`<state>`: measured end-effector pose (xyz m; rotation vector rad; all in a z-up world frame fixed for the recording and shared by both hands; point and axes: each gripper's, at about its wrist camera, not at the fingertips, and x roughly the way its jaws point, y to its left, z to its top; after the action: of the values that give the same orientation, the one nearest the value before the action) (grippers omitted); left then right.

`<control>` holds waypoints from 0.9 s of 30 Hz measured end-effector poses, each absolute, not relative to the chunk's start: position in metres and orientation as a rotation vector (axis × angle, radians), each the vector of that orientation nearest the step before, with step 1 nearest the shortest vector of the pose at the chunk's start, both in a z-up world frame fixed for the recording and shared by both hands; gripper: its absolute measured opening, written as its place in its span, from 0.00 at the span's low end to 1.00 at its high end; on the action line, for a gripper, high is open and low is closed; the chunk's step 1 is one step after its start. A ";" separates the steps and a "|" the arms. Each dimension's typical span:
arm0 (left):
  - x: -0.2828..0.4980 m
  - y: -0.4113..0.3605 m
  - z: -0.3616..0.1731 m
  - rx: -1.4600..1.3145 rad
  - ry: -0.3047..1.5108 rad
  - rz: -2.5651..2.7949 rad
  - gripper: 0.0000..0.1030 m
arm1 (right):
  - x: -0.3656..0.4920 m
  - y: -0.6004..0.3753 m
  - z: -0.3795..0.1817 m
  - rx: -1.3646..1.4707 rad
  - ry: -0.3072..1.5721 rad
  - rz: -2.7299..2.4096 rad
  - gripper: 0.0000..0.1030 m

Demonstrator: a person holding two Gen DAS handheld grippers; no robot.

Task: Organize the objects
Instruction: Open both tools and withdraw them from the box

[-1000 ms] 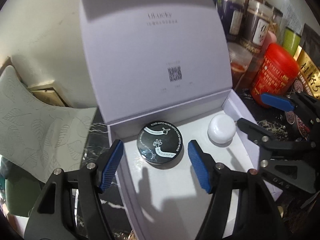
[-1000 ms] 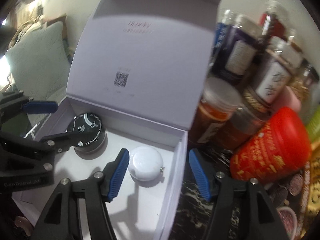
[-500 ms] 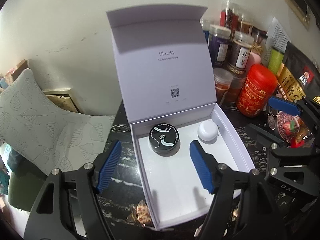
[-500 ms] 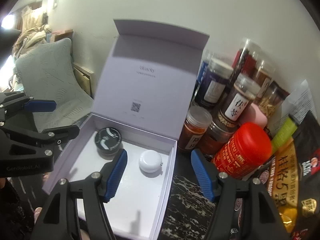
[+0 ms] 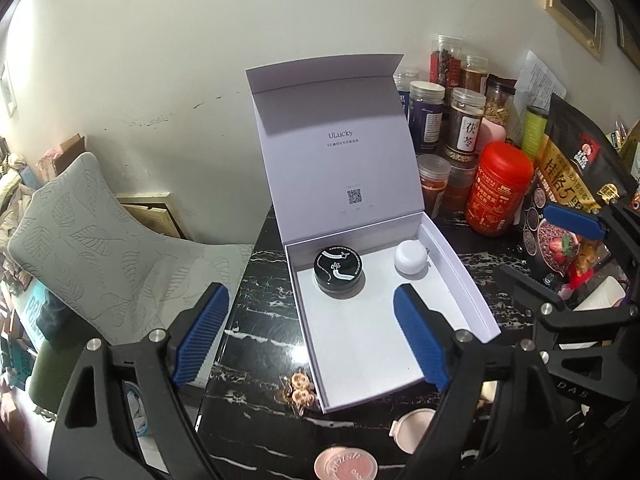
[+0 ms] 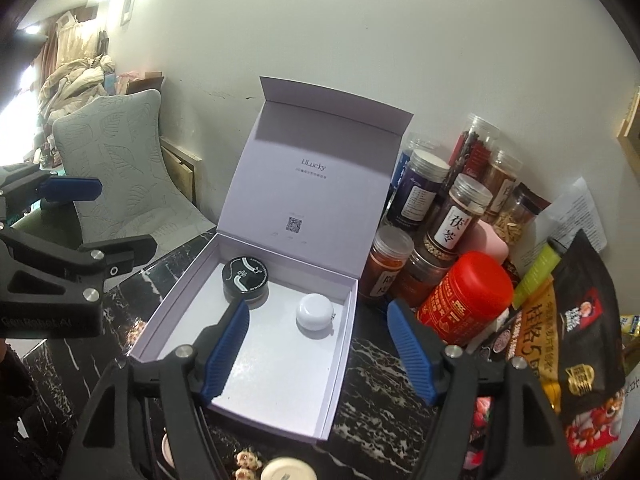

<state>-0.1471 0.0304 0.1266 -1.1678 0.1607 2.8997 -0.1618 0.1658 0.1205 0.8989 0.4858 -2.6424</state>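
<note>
A pale lilac gift box lies on the black marble table with its lid standing upright. Inside, near the back wall, sit a black round jar and a small white round case. My left gripper hovers above the box's front left, jaws opening, nothing between them. My right gripper hangs over the box's right side, jaws also opening and empty. Each gripper shows at the edge of the other's view.
Spice jars, a red canister and snack bags crowd the right. Pink round compacts and a small flower trinket lie in front of the box. A grey leaf-patterned chair stands left of the table.
Both grippers have drawn back and up from the box, so it looks smaller and the whole box shows. Their jaws have spread wider. The jar and white case stay in place.
</note>
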 end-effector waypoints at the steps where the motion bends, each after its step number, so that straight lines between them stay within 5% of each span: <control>1: -0.144 0.030 0.128 -1.165 0.157 2.903 0.82 | -0.158 0.167 0.121 0.899 0.485 -2.648 0.72; 27: -0.080 0.022 0.129 -1.119 0.071 2.915 0.92 | -0.097 0.182 0.121 0.880 0.402 -2.679 0.81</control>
<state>-0.0797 0.0220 0.1286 -1.1189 0.0712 2.9152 -0.0967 0.1818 0.1214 0.8797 0.4016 -2.6793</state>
